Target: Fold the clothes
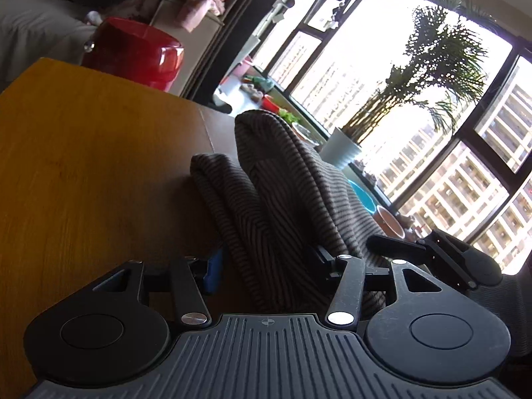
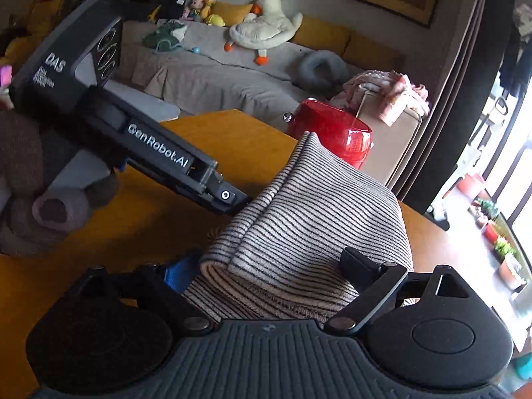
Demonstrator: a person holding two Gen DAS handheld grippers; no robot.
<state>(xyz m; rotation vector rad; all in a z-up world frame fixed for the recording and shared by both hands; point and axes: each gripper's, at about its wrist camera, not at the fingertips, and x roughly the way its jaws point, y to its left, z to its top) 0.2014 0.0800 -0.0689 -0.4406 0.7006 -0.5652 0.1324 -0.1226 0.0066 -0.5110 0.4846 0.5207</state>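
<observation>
Over a wooden table (image 2: 252, 139) in a living room, we hold the striped cloth (image 2: 299, 219) doubled, pinched in both claws. The right claw (image 2: 272, 266) grips its folded end right at the fingers; the left claw (image 1: 269, 259) grips likewise. The cloth's long axis runs straight ahead, rising to a peak, sofa (image 2: 212, 73) beyond.

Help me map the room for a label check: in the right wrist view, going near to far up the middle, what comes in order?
right gripper → striped cloth → wooden table → red pot → grey sofa → white goose plush
</observation>
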